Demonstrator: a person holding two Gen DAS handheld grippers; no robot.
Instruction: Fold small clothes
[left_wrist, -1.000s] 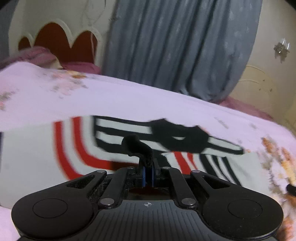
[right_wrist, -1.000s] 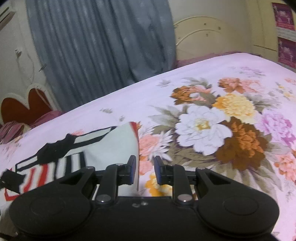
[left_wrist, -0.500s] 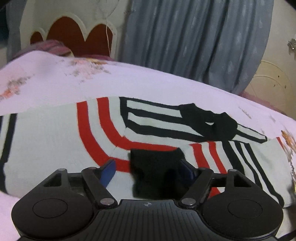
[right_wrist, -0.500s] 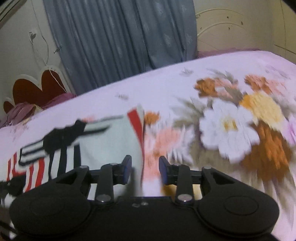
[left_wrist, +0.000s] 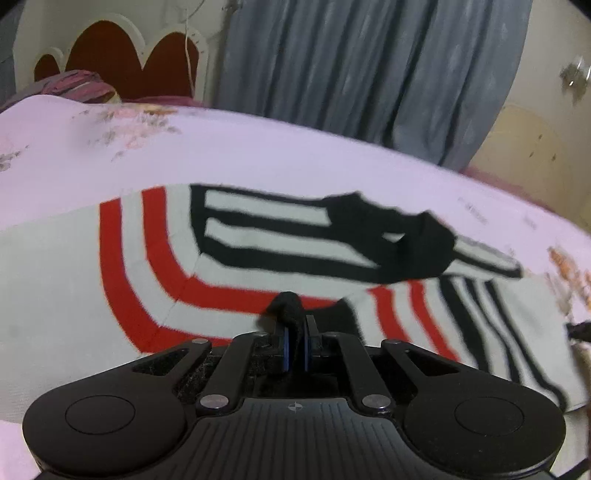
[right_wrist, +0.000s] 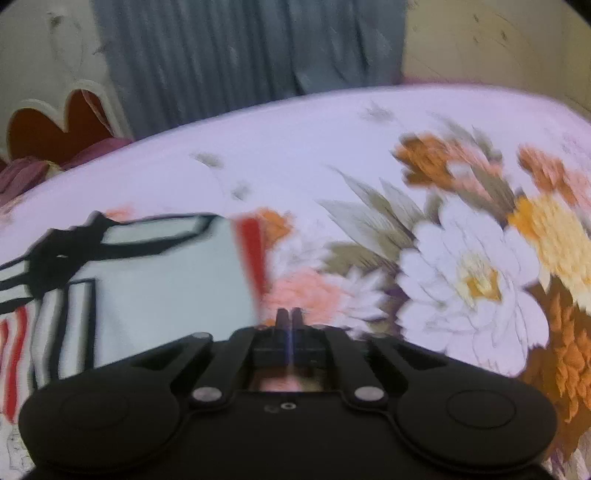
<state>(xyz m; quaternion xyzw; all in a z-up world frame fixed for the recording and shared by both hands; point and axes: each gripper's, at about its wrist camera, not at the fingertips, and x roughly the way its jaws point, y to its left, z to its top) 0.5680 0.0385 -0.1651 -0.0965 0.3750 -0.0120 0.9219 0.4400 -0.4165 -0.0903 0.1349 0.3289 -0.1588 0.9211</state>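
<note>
left wrist view: our left hand-held gripper (left_wrist: 294, 345) has its two fingers pressed together on a bunched black piece of the sweater (left_wrist: 258, 266); the pinched tuft pokes up just ahead of the fingertips. the sweater is white with curved red stripes to the left of and ahead of the hand-held gripper, and black stripes further ahead and off to the right. it lies spread on the bed (left_wrist: 332, 162), reaching from far left to far right of the hand-held gripper. a black cuff or folded sleeve end (left_wrist: 399, 236) sits on the sweater ahead and slightly right. beyond the bed we see a grey curtain (left_wrist: 369, 62) straight ahead, a red scalloped headboard (left_wrist: 122, 55) far ahead to the left, and a dark pink pillow (left_wrist: 74, 83) below it.

right wrist view: this view is blurred. our right hand-held gripper (right_wrist: 289, 317) has its fingers drawn together with only a thin slit between them. its tips sit right at the sweater's edge, where a red band (right_wrist: 251, 254) runs ahead and slightly left, but we cannot tell whether any cloth is caught between them. the white body of the sweater (right_wrist: 166, 284) lies to the left of the hand-held gripper, with black and red stripes at the far left. to the right and ahead, the bed's sheet (right_wrist: 295, 155) shows large printed flowers, white (right_wrist: 469, 280) nearest, orange and yellow further right. the curtain (right_wrist: 240, 51) hangs ahead beyond the bed, and the headboard (right_wrist: 55, 125) stands far ahead to the left.
</note>
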